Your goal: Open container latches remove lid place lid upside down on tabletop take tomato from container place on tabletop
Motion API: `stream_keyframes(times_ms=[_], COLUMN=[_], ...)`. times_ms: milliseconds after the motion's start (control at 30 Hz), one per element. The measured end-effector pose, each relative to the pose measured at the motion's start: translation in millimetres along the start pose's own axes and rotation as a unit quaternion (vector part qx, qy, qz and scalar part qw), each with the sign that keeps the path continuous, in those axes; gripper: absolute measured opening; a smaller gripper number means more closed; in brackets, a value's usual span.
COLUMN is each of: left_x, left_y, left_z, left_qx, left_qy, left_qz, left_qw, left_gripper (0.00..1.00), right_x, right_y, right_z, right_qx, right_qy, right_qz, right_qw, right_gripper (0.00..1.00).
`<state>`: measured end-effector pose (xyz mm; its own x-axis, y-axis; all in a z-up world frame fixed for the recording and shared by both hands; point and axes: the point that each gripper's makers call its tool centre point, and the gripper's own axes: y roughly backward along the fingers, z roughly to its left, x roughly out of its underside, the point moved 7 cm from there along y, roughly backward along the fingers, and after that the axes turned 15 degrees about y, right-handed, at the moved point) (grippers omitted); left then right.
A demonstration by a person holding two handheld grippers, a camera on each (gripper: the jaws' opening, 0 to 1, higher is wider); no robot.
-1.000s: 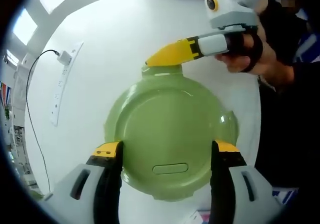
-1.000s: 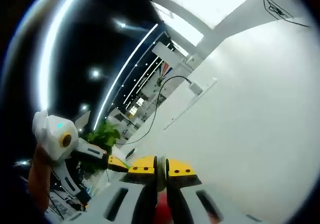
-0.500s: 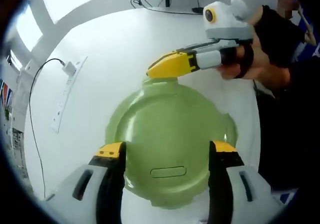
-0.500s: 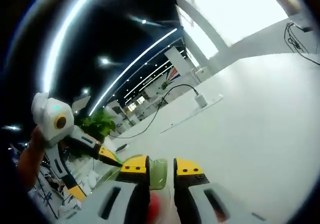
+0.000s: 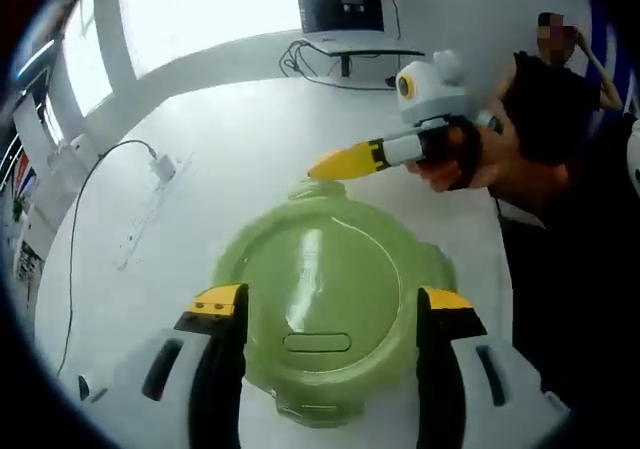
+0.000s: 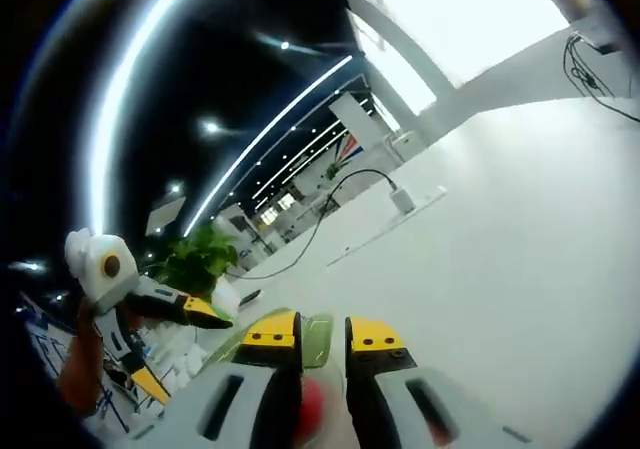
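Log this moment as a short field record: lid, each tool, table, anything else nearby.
lid: round pale green plastic lid, between the left tool's jaws
left tool: left tool, jaws spread wide either side of the lid
right tool: right tool, yellow tips at the lid's far tab; narrow gap between its jaws in the right gripper view
table: white tabletop
nearby: white power strip with a black cable; dark monitor at the far edge
tomato: something red blurs between the right tool's jaws; cannot identify it
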<state>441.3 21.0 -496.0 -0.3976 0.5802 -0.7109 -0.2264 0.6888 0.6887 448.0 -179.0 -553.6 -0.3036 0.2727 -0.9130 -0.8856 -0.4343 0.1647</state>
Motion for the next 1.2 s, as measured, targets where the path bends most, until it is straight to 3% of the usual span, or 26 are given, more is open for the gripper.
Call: stream_keyframes(times_ms=[200,267,433,500,600,767,900,1033,1100,1200], left_x=[15.0,22.2,33.5,42.2,55.3,77.8,94.3,107.0,110.8,113.6], left_y=[14,18,36,43,52,63,69,69,68,67], left_z=[1.2,1.7,-1.8,-4.0,-6.9,-9.2,-9.9,-11.8,-12.3,-12.3], left_qx=[0.001,-0.006,-0.023,-0.031,-0.047,-0.057,-0.056,-0.066,-0.066,-0.066], left_qy=[0.052,0.054,0.063,0.061,0.060,0.081,0.105,0.105,0.105,0.104], left_qz=[-0.067,-0.077,-0.139,-0.147,-0.170,-0.210,-0.241,-0.248,-0.249,-0.265], left_qw=[0.9964,0.9955,0.9880,0.9868,0.9825,0.9727,0.9631,0.9607,0.9603,0.9564], left_gripper=[0.61,0.60,0.59,0.59,0.57,0.55,0.55,0.51,0.51,0.50], right_x=[-0.2,-0.2,0.3,-2.0,-4.2,0.3,2.2,4.2,5.7,5.7], right_y=[10,11,20,26,36,47,55,64,68,68], right_z=[11,15,17,21,31,51,62,74,80,79], right_qx=[-0.015,-0.021,-0.030,-0.036,-0.047,-0.092,-0.120,-0.146,-0.163,-0.169], right_qy=[0.013,0.031,0.048,0.074,0.140,0.209,0.234,0.271,0.301,0.317], right_qz=[-0.005,-0.002,0.005,0.003,0.007,0.030,0.030,0.018,0.005,0.005], right_qw=[0.9998,0.9993,0.9984,0.9966,0.9891,0.9732,0.9642,0.9514,0.9395,0.9335], right_gripper=[0.12,0.13,0.13,0.13,0.13,0.15,0.15,0.19,0.22,0.23])
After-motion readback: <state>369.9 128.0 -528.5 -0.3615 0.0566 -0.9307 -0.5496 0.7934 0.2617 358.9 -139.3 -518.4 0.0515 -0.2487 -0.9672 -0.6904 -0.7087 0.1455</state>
